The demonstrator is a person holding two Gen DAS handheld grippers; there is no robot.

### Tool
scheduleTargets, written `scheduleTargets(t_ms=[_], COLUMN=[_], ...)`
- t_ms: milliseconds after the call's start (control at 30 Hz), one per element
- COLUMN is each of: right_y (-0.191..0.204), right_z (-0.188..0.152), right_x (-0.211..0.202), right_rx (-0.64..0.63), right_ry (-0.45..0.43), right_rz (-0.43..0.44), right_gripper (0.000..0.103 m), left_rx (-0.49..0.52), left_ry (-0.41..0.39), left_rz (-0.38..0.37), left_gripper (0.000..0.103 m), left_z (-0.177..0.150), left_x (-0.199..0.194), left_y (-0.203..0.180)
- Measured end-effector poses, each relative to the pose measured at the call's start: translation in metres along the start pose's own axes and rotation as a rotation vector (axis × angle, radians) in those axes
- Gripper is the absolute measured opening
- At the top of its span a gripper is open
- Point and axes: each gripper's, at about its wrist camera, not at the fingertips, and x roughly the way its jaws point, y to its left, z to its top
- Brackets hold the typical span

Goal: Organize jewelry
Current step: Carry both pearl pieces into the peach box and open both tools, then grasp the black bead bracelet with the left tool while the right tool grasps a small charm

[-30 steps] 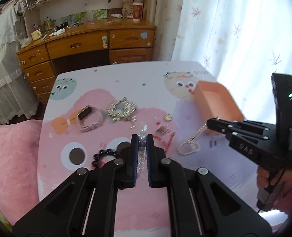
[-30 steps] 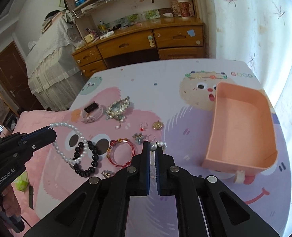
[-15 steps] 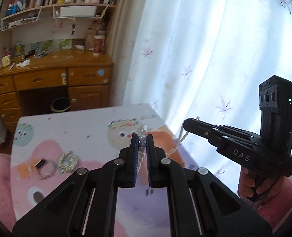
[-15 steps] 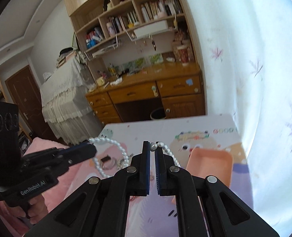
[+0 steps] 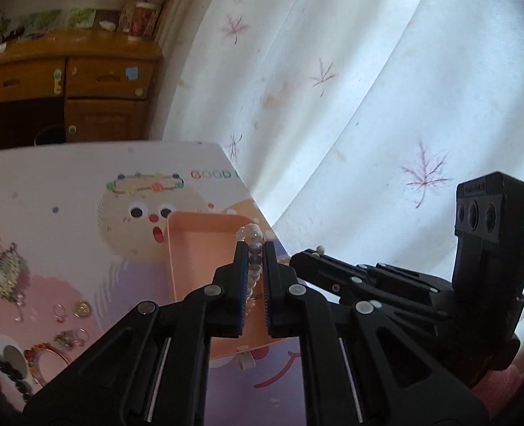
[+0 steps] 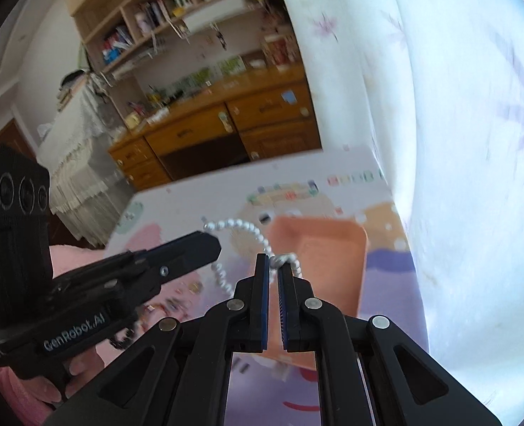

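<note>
A white pearl necklace [image 6: 242, 229] hangs between my two grippers above the table. My left gripper [image 5: 254, 248] is shut on one part of the necklace [image 5: 253, 236]. My right gripper [image 6: 273, 261] is shut on another part of it. Both are held over the peach tray [image 5: 198, 248], which also shows in the right wrist view [image 6: 325, 259]. In the left wrist view my right gripper [image 5: 306, 255] is just right of my left one.
Loose jewelry lies on the cartoon-print table: an ornate brooch [image 5: 3, 277], rings [image 5: 59, 310], a gold coin pendant [image 5: 81, 308], a red bangle [image 5: 47, 358], black beads [image 5: 3, 367]. A white curtain [image 5: 368, 106] hangs right. A wooden desk [image 5: 66, 81] stands behind.
Both grippers lifted the necklace off the table and carried it right, then came down over the peach tray.
</note>
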Motion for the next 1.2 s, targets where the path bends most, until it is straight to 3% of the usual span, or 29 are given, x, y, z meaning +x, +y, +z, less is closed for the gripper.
scheduleTargets(t_ms=[67, 133, 200, 267, 433, 533, 733, 900, 1200], right_y=[-0.014, -0.026, -0.036, -0.042, -0.047, -0.031, 0.027, 0.085, 0.187], right_z=[-0.008, -0.019, -0.027, -0.031, -0.036, -0.035, -0.031, -0.026, -0.059], right_x=[0.016, 0.023, 0.028, 0.025, 0.027, 0.026, 0.015, 0.022, 0.050], right_rx=[0.023, 0.055, 0.079, 0.100, 0.111, 0.104, 0.046, -0.018, -0.197], right_ry=[0.052, 0.077, 0.068, 0.058, 0.039, 0.029, -0.024, -0.031, 0.038], right_rz=[-0.016, -0.033, -0.041, -0.036, -0.029, 0.000, 0.074, 0.123, 0.141], right_gripper=[0.007, 0.029, 0.041, 0.041, 0.056, 0.058, 0.071, 0.074, 0.077], left_rx=[-0.047, -0.081, -0.111, -0.118, -0.135, -0.202, -0.301, -0.371, -0.503], left_ry=[0.073, 0.147, 0.182, 0.162, 0.107, 0.076, 0.012, -0.036, -0.014], left_rz=[-0.001, 0.035, 0.080, 0.106, 0.164, 0.208, 0.327, 0.446, 0.628], left_gripper=[0.007, 0.014, 0.043, 0.061, 0.063, 0.063, 0.063, 0.063, 0.063], left_z=[-0.007, -0.011, -0.013, -0.013, -0.008, -0.010, -0.034, -0.053, -0.102], left_x=[0.027, 0.047, 0.055, 0.053, 0.028, 0.003, -0.068, -0.125, -0.185], left_y=[0.009, 0.017, 0.024, 0.025, 0.038, 0.057, 0.110, 0.149, 0.212])
